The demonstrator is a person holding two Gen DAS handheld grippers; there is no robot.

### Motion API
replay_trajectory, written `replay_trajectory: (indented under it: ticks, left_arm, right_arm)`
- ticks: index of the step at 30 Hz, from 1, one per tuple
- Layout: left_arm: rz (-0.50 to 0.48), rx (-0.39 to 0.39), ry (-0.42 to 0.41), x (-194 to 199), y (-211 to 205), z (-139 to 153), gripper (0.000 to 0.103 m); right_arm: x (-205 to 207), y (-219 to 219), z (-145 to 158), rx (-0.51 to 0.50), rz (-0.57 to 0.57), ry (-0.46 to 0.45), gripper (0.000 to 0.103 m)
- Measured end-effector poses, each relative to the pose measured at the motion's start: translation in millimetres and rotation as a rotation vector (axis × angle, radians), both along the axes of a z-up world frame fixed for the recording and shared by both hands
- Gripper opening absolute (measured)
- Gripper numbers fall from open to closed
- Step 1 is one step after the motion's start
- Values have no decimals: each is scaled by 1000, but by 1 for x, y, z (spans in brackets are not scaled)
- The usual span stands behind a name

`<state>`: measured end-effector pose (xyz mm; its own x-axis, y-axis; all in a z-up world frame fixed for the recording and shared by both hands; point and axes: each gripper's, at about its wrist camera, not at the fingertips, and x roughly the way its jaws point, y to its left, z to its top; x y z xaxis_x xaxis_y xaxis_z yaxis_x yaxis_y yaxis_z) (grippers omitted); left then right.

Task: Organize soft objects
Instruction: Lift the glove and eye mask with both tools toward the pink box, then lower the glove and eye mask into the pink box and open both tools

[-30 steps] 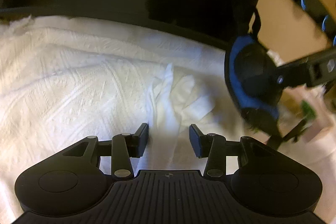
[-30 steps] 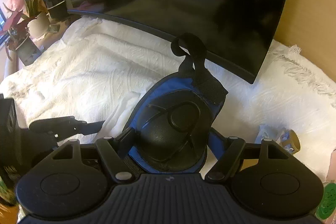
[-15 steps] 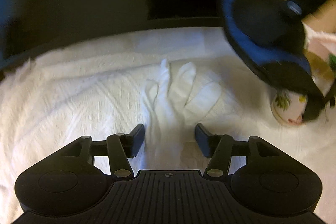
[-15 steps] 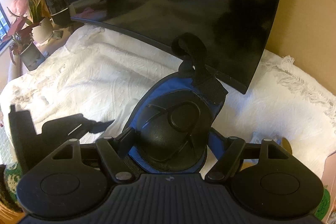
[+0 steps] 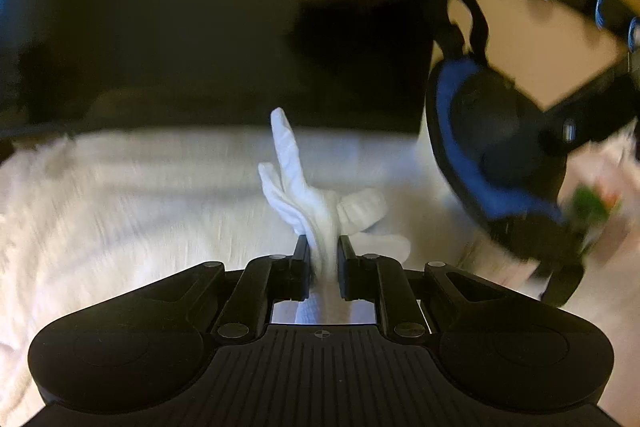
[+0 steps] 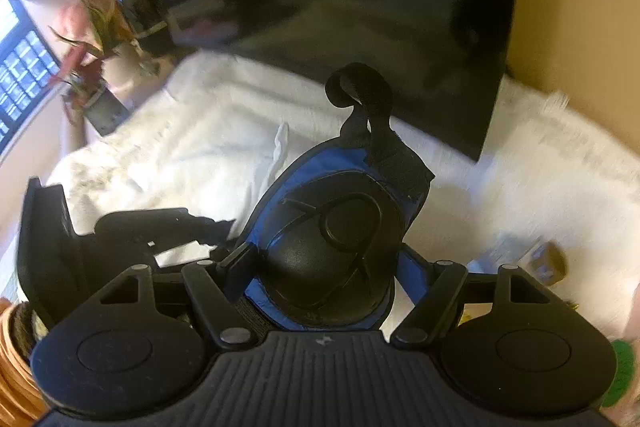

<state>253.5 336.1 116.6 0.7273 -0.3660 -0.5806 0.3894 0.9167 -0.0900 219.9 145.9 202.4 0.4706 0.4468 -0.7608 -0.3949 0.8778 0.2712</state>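
Note:
My left gripper point(image 5: 323, 247) is shut on a white glove point(image 5: 316, 203) and holds it lifted above the white textured blanket point(image 5: 140, 195); the glove's fingers stick up and sideways. My right gripper point(image 6: 332, 267) is shut on a blue and black knee pad point(image 6: 336, 235) with a black strap loop on top. The knee pad point(image 5: 496, 147) also shows at the right of the left wrist view, held in the air. The left gripper and a bit of the white glove point(image 6: 280, 143) show at the left of the right wrist view.
A large dark screen point(image 6: 380, 7) stands at the back of the blanket. Potted plants point(image 6: 92, 67) stand at the far left. Small items point(image 6: 548, 263) lie on the blanket at the right. An orange woven basket point(image 6: 12, 367) sits at the lower left.
My left gripper has closed on the white glove and lifted it off the blanket. My right gripper still holds the knee pad, moved a little.

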Motion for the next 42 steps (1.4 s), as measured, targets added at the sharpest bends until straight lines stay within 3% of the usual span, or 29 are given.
replay_trajectory:
  ticks: [6, 12, 18, 23, 27, 30, 32, 34, 37, 40, 42]
  left_arm:
    - [-46, -87, -56, 2, -41, 61, 16]
    - [-160, -140, -56, -5, -109, 83, 16]
    - [-319, -201, 41, -16, -200, 78, 16]
    - [-456, -194, 121, -20, -287, 58, 16]
    - [-509, -204, 200, -19, -345, 37, 17]
    - [-510, -245, 321, -8, -379, 11, 19]
    - [-520, -211, 482, 7, -405, -18, 19]
    - [-505, -135, 548, 13, -425, -44, 20]
    - [-458, 41, 481, 7, -446, -67, 24]
    - [-428, 112, 361, 4, -453, -66, 26]
    - [-398, 120, 323, 7, -450, -57, 37]
  right_arm:
    - [-35, -62, 56, -12, -15, -147, 74]
    - [-74, -146, 76, -70, -62, -240, 74]
    - [-111, -241, 59, -131, -208, -252, 74]
    - [-134, -319, 39, -161, -368, -233, 74]
    - [-148, -373, 23, -168, -488, -218, 74]
    - [-155, -404, 6, -144, -533, -196, 74]
    - [-156, -420, -4, -112, -560, -178, 74]
    - [-156, -428, -10, -84, -578, -165, 74]
    - [-152, -436, -20, -61, -597, -151, 74]
    - [-150, -437, -27, -67, -601, -149, 74]
    - [-144, -435, -35, -71, -595, -146, 74]
